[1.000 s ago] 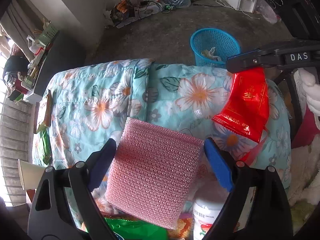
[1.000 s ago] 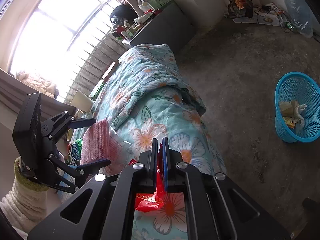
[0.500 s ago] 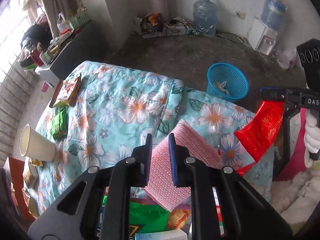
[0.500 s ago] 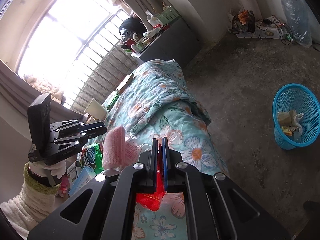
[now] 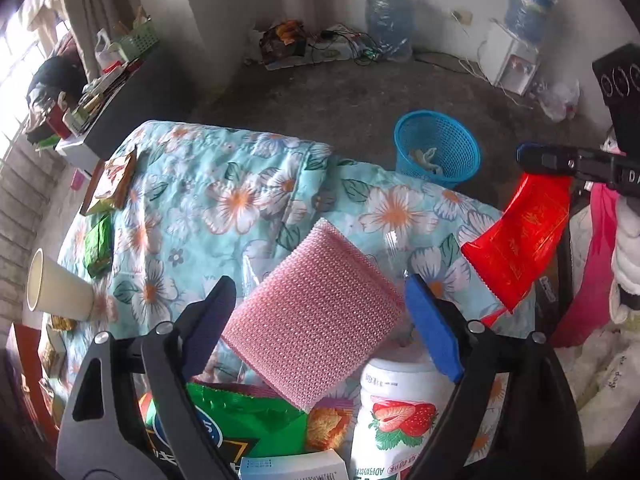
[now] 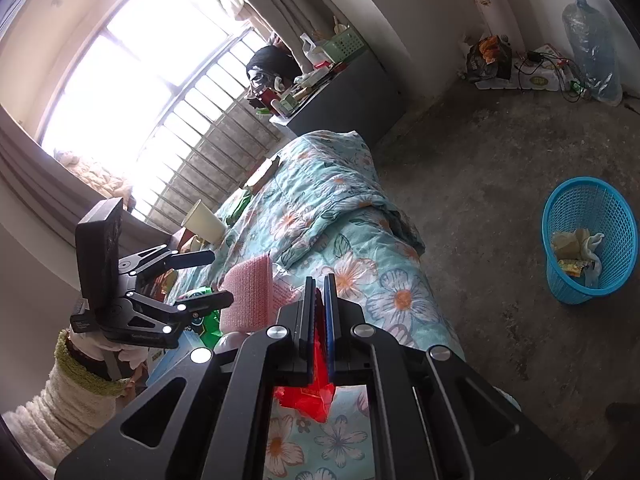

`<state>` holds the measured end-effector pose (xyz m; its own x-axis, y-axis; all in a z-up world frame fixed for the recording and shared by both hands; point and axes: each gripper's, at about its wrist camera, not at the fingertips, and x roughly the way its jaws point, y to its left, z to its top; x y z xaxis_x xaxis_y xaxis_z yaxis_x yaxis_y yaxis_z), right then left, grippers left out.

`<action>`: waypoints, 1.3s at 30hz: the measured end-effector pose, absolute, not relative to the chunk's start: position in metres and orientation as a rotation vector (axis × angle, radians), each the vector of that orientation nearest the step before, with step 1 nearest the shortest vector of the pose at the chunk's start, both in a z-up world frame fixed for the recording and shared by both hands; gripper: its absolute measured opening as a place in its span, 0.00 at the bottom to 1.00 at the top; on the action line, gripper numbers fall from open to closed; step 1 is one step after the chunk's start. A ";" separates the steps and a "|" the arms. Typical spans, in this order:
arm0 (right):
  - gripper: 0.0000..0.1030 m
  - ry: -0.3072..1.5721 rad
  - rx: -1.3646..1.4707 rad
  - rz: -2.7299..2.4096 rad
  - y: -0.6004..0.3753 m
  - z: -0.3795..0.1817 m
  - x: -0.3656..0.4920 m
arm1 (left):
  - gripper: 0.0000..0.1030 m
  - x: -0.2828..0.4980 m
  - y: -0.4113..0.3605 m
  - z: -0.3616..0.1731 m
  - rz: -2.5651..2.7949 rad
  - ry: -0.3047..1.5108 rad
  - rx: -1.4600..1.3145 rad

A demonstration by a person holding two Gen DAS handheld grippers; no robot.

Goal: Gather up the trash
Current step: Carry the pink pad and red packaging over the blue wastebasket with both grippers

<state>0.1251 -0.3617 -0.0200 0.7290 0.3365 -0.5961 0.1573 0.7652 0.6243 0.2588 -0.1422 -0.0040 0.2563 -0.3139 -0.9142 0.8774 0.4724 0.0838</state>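
Observation:
My left gripper (image 5: 320,292) hovers over a pile of trash on the floral quilt (image 5: 240,184). Its jaws are opening and stand wide. A pink bubble-wrap pad (image 5: 316,320) shows between the fingers, leaning on the pile, with the pads not pressing it. From the right wrist view the left gripper (image 6: 222,278) sits just short of the pink pad (image 6: 248,296). My right gripper (image 6: 319,280) is shut on a red wrapper (image 6: 306,394), which hangs from the right gripper (image 5: 520,156) as a long red wrapper (image 5: 520,240) off the bed's right edge. A blue basket (image 5: 452,160) stands on the floor beyond.
In the pile lie a strawberry-print bottle (image 5: 396,408) and a green snack bag (image 5: 248,420). A paper cup (image 5: 56,288), a green packet (image 5: 98,240) and a flat snack pack (image 5: 110,184) rest on the quilt's left. The blue basket (image 6: 568,292) holds some trash. Bare concrete floor surrounds it.
The left jaws narrowed half a second ago and have spread wide again around the pink pad. Both grippers rose. The red wrapper moved up and away to the right.

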 end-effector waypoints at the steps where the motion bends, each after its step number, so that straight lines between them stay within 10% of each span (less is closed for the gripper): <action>1: 0.04 0.764 0.710 0.108 -0.361 -0.020 0.125 | 0.81 0.255 -0.151 -0.010 -0.902 0.988 0.742; 21: 0.05 0.828 0.772 0.134 -0.368 -0.051 0.148 | 0.85 0.265 -0.185 -0.060 -0.987 1.073 1.013; 39: 0.05 0.812 0.777 0.140 -0.366 -0.045 0.148 | 0.39 0.288 -0.116 0.009 -0.880 0.974 0.712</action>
